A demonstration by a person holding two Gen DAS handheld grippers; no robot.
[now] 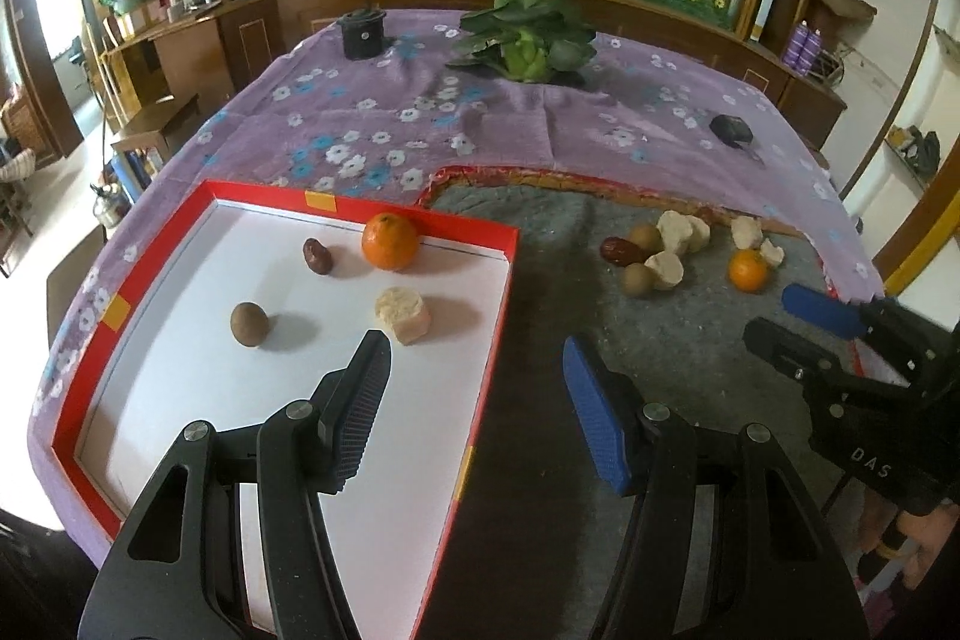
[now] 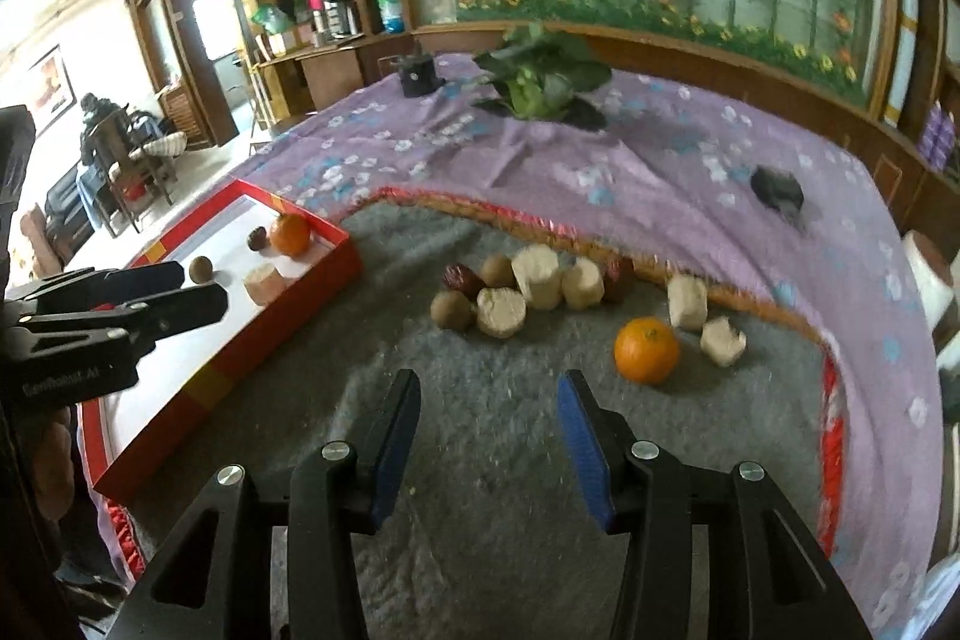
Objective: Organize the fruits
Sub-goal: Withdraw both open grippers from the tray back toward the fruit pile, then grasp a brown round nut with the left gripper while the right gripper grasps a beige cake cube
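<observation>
We are finding four fruits lying inside the red tray (image 1: pixel 507 280), roughly nine waiting on the grey felt (image 2: pixel 480 448) beside the tray, with left gripper (image 1: pixel 474 370) and right gripper (image 2: pixel 489 400) both hovering, jaws apart and empty.

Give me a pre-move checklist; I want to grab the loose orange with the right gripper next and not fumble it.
1. Right gripper open and empty: ok.
2. Loose orange free on the grey mat, apart from the pale chunk beside it: ok.
3. Path from right gripper to the orange unobstructed: ok.
4. Left gripper open, holding nothing: ok.
5. Bare white floor left in the red tray: ok.
6. Left gripper out of the drop path: not ok, it hangs over the tray.
</observation>
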